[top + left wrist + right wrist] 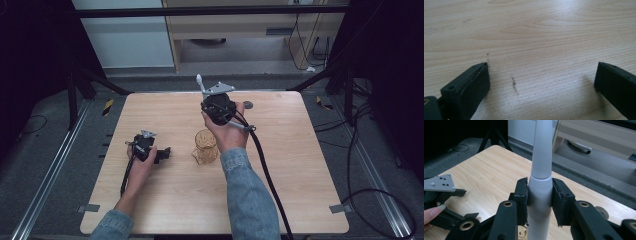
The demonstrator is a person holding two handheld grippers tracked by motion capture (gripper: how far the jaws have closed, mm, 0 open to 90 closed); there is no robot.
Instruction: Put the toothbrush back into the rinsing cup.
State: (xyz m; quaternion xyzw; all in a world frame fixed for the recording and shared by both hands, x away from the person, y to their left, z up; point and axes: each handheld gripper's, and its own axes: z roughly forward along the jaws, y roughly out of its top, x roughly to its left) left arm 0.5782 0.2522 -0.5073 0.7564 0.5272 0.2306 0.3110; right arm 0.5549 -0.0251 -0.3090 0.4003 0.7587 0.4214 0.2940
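White electric toothbrush is clamped upright between the pads of the right gripper, grip sitting at the collar where handle meets neck. In the high view it is held above the table, just behind the amber glass cup, brush head raised. Left gripper is parked on the table with jaws spread wide, nothing between them.

Risks, as judged:
- Smooth tapered body could slip or twist in the pads if tilted.
- If the toothbrush is meant for the cup, the light glass could be tipped by an off-centre entry; it is not steadied by the left gripper.
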